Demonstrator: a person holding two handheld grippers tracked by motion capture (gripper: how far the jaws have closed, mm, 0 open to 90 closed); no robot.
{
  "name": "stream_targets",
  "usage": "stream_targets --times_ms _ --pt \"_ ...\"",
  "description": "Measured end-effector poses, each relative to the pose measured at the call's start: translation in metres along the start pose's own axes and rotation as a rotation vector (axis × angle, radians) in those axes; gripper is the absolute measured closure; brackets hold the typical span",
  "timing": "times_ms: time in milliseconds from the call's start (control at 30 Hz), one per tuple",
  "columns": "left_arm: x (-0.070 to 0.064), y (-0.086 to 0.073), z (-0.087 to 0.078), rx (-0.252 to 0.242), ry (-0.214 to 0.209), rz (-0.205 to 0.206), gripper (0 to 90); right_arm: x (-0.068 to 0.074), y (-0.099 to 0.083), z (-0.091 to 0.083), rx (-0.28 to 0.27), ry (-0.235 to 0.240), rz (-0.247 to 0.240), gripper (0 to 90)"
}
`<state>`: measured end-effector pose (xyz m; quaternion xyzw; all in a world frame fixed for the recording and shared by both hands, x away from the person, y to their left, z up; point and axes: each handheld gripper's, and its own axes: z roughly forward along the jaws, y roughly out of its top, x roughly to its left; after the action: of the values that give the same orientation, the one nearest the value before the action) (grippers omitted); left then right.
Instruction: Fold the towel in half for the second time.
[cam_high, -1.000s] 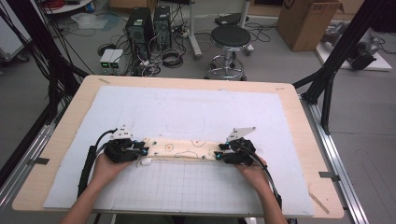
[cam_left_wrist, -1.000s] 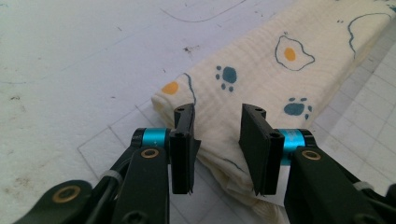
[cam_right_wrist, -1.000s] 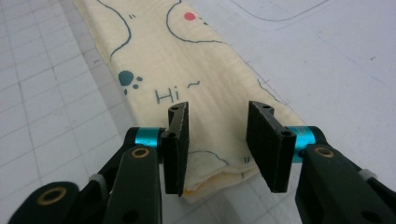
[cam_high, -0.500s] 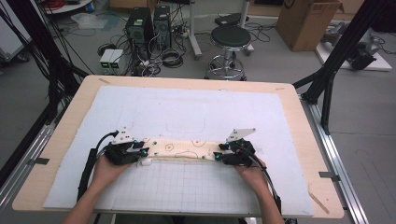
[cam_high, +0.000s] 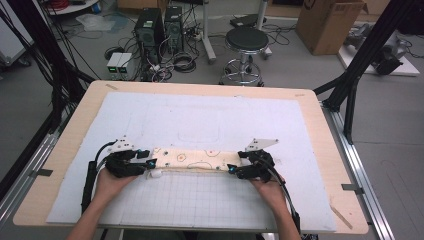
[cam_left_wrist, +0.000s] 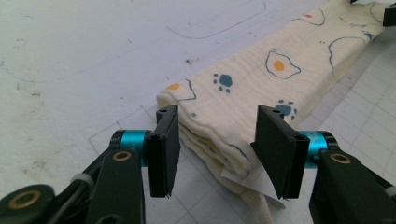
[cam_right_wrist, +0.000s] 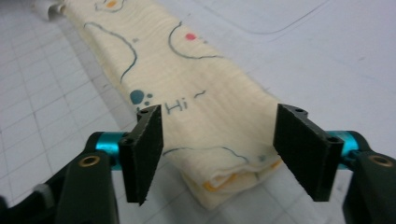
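White mat (cam_high: 200, 120); gripper views reveal folded cloth's (cam_left_wrist: 243, 98) paw prints.

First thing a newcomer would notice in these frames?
The long folded cream cloth, printed with fried eggs and paw prints, lying crosswise on the near part of the white mat. A gripper sits at each end: the left gripper and the right gripper both have their jaws open, straddling the cloth's folded ends. Beyond the table, a black stool stands on the cable-strewn floor.
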<state>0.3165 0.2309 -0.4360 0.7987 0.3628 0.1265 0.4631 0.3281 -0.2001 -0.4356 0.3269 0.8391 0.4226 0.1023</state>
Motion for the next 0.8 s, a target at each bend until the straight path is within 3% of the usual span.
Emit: stream_targets --times_ms 233,800 --pt "0.0 -0.001 -0.003 -0.014 0.006 -0.008 45.7 -0.005 -0.003 -0.014 -0.047 -0.034 0.041 25.4" --pt "0.0 -0.001 -0.009 -0.043 0.025 -0.017 42.9 -0.005 -0.003 -0.019 -0.065 -0.058 0.062 19.9"
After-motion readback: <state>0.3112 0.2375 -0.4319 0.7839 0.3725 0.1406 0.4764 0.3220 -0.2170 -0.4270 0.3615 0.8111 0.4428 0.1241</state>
